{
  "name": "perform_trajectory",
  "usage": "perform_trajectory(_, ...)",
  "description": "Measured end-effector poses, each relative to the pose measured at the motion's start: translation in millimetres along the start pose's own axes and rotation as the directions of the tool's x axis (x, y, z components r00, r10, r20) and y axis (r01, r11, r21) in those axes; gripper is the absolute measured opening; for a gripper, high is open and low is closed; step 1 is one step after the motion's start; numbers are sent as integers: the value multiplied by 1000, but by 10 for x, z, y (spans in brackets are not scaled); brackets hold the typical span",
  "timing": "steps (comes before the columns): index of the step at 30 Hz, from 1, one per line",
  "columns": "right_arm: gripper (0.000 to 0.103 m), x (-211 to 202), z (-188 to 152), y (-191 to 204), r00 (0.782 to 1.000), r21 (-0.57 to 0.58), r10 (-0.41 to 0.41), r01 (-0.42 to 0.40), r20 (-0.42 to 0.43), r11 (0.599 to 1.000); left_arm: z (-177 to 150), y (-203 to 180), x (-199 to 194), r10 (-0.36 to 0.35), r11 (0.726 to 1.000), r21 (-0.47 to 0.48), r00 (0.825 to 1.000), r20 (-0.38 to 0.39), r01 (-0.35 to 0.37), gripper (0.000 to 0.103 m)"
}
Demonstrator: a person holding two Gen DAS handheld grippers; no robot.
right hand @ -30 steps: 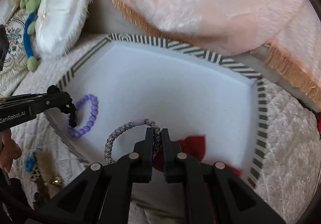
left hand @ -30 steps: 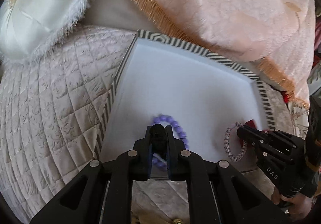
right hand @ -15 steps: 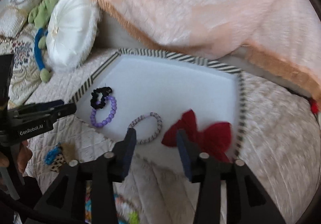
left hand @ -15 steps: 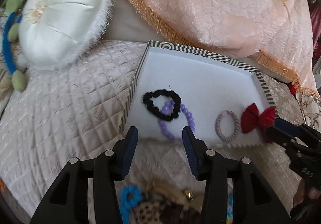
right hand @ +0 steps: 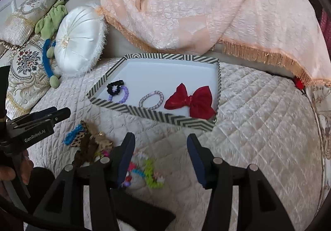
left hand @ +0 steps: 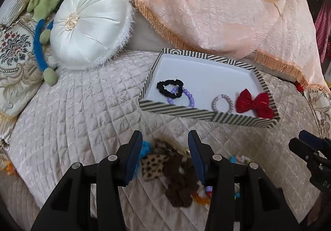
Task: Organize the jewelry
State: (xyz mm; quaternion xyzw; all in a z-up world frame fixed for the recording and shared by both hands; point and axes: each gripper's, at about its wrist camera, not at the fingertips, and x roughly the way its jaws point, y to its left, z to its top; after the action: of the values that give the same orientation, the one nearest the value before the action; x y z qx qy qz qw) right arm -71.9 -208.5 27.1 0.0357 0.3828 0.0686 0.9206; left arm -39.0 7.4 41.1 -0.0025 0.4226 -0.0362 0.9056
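Left wrist view: both grippers' fingers, earlier clamped, now apart, empty; right's widening

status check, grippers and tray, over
Left hand-held gripper open, empty; right hand-held gripper opening, empty. Four pieces in striped tray. Loose pile on quilt, unsorted. Nothing blocking.

A striped tray (left hand: 180, 108) with a white floor sits flat on the quilted bed. Four things lie in a row along its near side. A black scrunchie (left hand: 168, 86) lies partly on top of a purple bead bracelet (left hand: 189, 97). Near them lies a small braided ring bracelet (left hand: 222, 103), and just beside that a shiny red bow (left hand: 253, 104). In front of the tray, on the quilt, a messy pile (left hand: 171, 171) waits: a leopard-print piece, a brown scrunchie, a blue one, and bright little bits (right hand: 144, 171).
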Motion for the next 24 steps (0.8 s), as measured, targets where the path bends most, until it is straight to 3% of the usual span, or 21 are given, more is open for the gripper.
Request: perform_trajectory(24, 62, -401, -222, 194, 999, -23, -2, 3, 43, 1000, -290, -161, -391, 32, 999, 15, 998, 55, -33, 36)
